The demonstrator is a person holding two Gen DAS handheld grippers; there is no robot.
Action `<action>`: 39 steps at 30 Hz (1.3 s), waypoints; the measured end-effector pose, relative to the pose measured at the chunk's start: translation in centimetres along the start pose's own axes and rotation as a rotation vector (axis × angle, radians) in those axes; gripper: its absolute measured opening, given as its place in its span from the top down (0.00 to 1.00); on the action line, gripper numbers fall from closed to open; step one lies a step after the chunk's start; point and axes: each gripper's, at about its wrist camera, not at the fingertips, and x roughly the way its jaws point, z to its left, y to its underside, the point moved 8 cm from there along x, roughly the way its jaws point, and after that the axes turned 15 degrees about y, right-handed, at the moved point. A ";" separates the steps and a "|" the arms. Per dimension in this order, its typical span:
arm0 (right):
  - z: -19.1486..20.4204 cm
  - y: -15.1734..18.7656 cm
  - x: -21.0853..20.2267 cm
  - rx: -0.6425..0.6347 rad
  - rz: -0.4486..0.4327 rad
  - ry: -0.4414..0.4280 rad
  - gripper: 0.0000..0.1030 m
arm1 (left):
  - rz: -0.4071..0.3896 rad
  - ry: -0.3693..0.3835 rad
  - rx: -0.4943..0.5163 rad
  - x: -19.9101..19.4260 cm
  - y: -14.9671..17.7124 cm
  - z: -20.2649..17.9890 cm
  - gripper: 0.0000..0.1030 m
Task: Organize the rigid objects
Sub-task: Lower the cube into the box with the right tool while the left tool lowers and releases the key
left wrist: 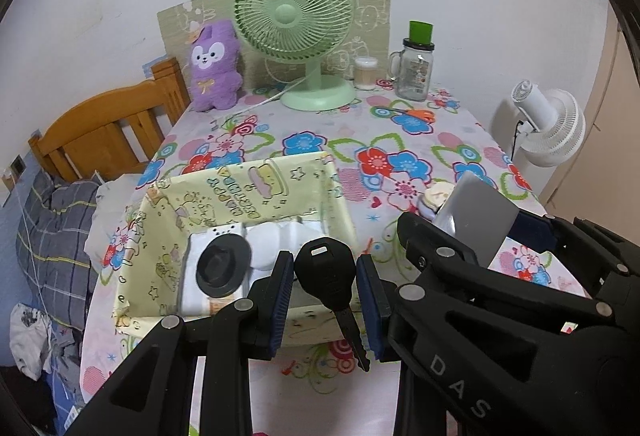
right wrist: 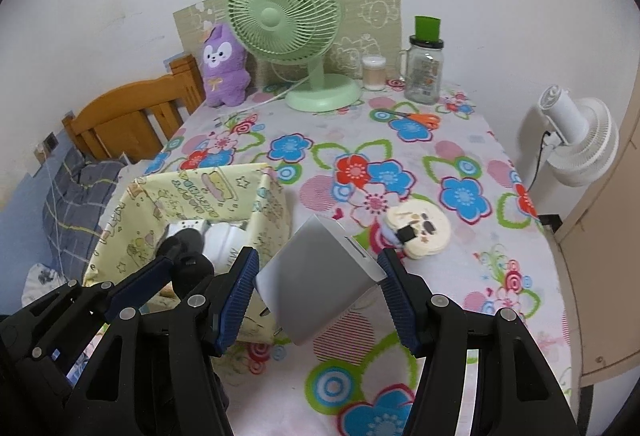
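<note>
My left gripper [left wrist: 325, 290] is shut on a black key [left wrist: 329, 278] by its round head, blade hanging down, over the near right corner of a yellow patterned box [left wrist: 224, 191]. The box holds a white camera with a black lens [left wrist: 218, 268] and a white object [left wrist: 276, 240]. My right gripper [right wrist: 318, 286] is shut on a grey-white rectangular block [right wrist: 316, 276], held tilted just right of the box [right wrist: 224, 191]. The block also shows in the left wrist view [left wrist: 474, 213]. The left gripper [right wrist: 176, 268] shows in the right wrist view over the box.
A beige round bear-shaped item [right wrist: 420, 232] lies on the floral tablecloth [right wrist: 440, 155] right of the block. At the back stand a green fan [right wrist: 282, 23], purple plush [right wrist: 224, 63], glass jar [right wrist: 424, 71], small cup [right wrist: 374, 71] and orange scissors [right wrist: 416, 117]. A white fan [right wrist: 576, 139] stands beyond the right edge.
</note>
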 end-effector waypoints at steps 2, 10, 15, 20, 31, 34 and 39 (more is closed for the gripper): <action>0.7 -0.1 0.2 -0.012 0.000 -0.005 0.38 | 0.003 -0.004 -0.008 0.1 0.0 0.7 0.69; 3.3 -0.4 1.2 -0.043 0.012 -0.018 0.38 | 0.012 -0.013 -0.040 0.4 0.3 3.2 0.69; 4.9 -0.7 1.9 -0.065 0.015 -0.026 0.38 | 0.015 -0.020 -0.062 0.8 0.4 4.8 0.69; 6.5 -0.7 2.9 -0.084 0.023 -0.034 0.38 | 0.020 -0.027 -0.079 1.3 0.6 6.2 0.68; 8.8 -0.8 5.3 -0.119 0.056 -0.029 0.38 | 0.043 -0.002 -0.118 3.1 0.8 8.6 0.68; 9.2 -1.1 5.9 -0.123 0.064 -0.019 0.38 | 0.050 0.003 -0.127 3.8 0.7 9.1 0.68; 9.6 -0.9 7.6 -0.129 0.092 0.010 0.40 | 0.080 -0.005 -0.128 5.2 0.8 10.0 0.68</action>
